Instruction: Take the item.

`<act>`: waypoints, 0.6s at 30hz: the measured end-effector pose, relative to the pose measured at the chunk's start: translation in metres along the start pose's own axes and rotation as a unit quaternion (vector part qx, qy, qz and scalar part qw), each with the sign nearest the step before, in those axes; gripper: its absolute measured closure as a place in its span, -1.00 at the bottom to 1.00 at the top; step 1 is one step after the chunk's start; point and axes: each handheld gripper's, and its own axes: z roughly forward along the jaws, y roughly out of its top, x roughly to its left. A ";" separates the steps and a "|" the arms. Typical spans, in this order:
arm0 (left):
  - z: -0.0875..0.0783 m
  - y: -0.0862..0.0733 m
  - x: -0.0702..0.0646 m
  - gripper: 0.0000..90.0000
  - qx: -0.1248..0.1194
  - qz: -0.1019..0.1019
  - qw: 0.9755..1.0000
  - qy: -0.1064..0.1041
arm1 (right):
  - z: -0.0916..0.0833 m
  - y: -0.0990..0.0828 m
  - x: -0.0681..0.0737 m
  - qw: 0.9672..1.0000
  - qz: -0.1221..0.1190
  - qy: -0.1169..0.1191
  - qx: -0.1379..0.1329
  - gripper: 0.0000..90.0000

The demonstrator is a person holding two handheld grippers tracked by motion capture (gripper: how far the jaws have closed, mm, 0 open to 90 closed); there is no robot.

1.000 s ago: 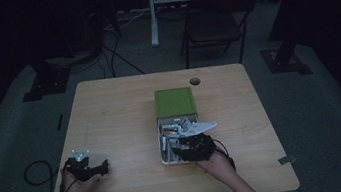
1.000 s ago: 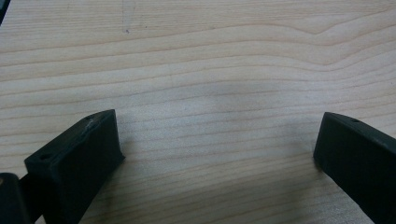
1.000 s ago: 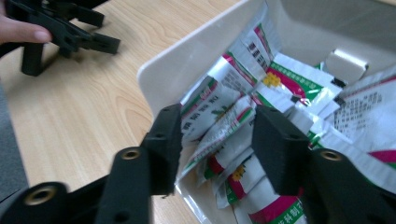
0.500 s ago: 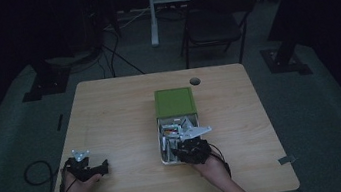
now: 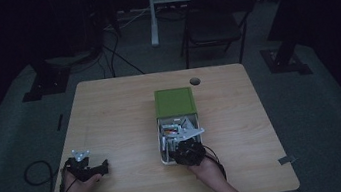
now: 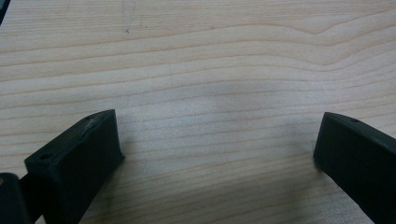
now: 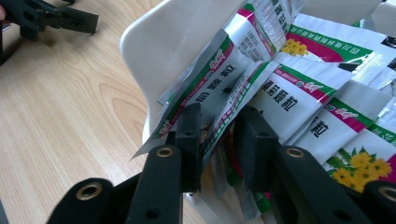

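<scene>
The desk (image 5: 121, 118) takes up the middle of the high view, most of its wood bare. The white bin (image 5: 163, 142) sits right of centre in that frame, butted against a green box (image 5: 174, 101) just above it; in the right gripper view the bin's curved white wall (image 7: 163, 42) climbs through the upper middle with foil sachets packed behind it.

Judged from this, the pick is at its start: no sachet lies out on the wood, and the whole batch is still in the bin. The right hand-held gripper (image 7: 217, 140) reaches in over the near wall at the lower middle of its own view, and its jaws have just been closing. One upright sachet (image 7: 219, 109), silver with a green and pink band, stands between them, yet a sliver of gap shows on either side, so I would not call it pinched. Lifting it out and setting it down remain.

The left hand-held gripper (image 5: 88, 169) rests at the lower left of the high view, jaws spread over bare wood (image 6: 210, 93), close to the desk's near edge.

Room is tight inside the bin, where neighbouring sachets crowd the jaws and the white wall stands just beside them. Outside, open wood runs across the left and upper left of the high view, and a strip lies right of the bin.
</scene>
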 end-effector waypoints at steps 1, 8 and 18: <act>0.000 0.000 0.000 -0.98 0.000 0.000 1.000 0.000 | 0.000 -0.001 0.000 1.000 0.004 -0.003 0.000 0.69; 0.000 0.000 0.000 -0.98 0.000 0.000 1.000 0.000 | -0.001 -0.002 -0.003 1.000 0.023 -0.002 -0.001 0.84; 0.000 0.000 0.000 -0.98 0.000 0.000 1.000 0.000 | -0.016 0.004 -0.010 0.999 0.034 -0.005 -0.026 0.86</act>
